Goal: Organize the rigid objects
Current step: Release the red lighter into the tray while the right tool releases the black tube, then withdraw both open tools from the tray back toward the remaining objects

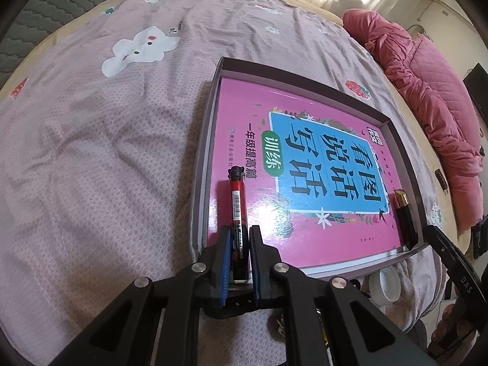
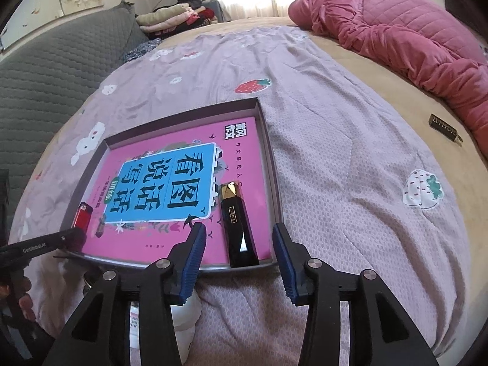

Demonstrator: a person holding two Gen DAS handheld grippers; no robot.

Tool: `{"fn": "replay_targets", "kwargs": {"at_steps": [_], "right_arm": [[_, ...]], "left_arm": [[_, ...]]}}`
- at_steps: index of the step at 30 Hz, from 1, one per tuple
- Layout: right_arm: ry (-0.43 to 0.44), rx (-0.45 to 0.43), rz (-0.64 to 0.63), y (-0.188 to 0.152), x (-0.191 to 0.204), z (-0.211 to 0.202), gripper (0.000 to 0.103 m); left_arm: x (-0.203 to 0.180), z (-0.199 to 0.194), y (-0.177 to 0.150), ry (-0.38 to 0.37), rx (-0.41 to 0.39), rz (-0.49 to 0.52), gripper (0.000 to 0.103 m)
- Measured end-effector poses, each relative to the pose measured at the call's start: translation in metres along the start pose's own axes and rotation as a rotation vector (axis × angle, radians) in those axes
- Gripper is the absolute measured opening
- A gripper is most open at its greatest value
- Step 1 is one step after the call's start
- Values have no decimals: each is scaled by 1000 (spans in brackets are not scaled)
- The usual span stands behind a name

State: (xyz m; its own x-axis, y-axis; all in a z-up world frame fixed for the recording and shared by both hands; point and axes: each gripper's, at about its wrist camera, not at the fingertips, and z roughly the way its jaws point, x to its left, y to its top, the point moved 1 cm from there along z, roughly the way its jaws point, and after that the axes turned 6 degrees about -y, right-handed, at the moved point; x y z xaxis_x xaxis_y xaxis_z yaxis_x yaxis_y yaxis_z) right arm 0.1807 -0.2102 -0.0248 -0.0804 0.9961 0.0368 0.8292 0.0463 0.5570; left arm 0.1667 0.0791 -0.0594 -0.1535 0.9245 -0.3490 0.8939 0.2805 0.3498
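Note:
A shallow grey box (image 1: 213,97) lies on the bed and holds a pink book (image 1: 244,116). My left gripper (image 1: 239,235) is shut on a red-and-black lighter (image 1: 236,207), holding it over the book's near left corner. In the right wrist view the box (image 2: 268,140) holds the book (image 2: 183,244), the lighter (image 2: 82,216) and a black-and-gold lipstick tube (image 2: 238,228), which also shows in the left wrist view (image 1: 405,216). My right gripper (image 2: 239,231) is open and empty, just in front of the tube.
A white jar (image 1: 382,286) lies on the mauve bedsheet (image 1: 106,152) by the box's near edge, and also shows under my right gripper (image 2: 186,314). A pink quilt (image 2: 411,36) lies at the far right. A small dark tag (image 2: 443,128) rests near it.

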Motion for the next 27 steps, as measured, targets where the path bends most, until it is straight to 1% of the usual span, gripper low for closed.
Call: {"fn": "replay_targets", "kwargs": {"at_steps": [8, 12, 17, 19, 21, 24, 27], "right_arm": [[7, -8, -3, -1, 3, -8, 47], [8, -15, -2, 0, 5, -12, 47], [8, -23, -2, 1, 5, -18, 48], [6, -26, -1, 1, 4, -20, 48], [3, -28, -2, 1, 4, -22, 50], [1, -31, 0, 0, 2, -23, 54], [0, -35, 2, 0, 1, -27, 54]], "left_arm": [[2, -5, -1, -9, 2, -2, 13], [1, -8, -2, -19, -1, -2, 15], [-1, -15, -5, -14, -10, 8, 16], [-1, -18, -6, -7, -17, 11, 20], [0, -22, -7, -11, -27, 10, 30], [1, -25, -8, -18, -29, 13, 32], [-1, -29, -9, -15, -33, 22, 32]]}}
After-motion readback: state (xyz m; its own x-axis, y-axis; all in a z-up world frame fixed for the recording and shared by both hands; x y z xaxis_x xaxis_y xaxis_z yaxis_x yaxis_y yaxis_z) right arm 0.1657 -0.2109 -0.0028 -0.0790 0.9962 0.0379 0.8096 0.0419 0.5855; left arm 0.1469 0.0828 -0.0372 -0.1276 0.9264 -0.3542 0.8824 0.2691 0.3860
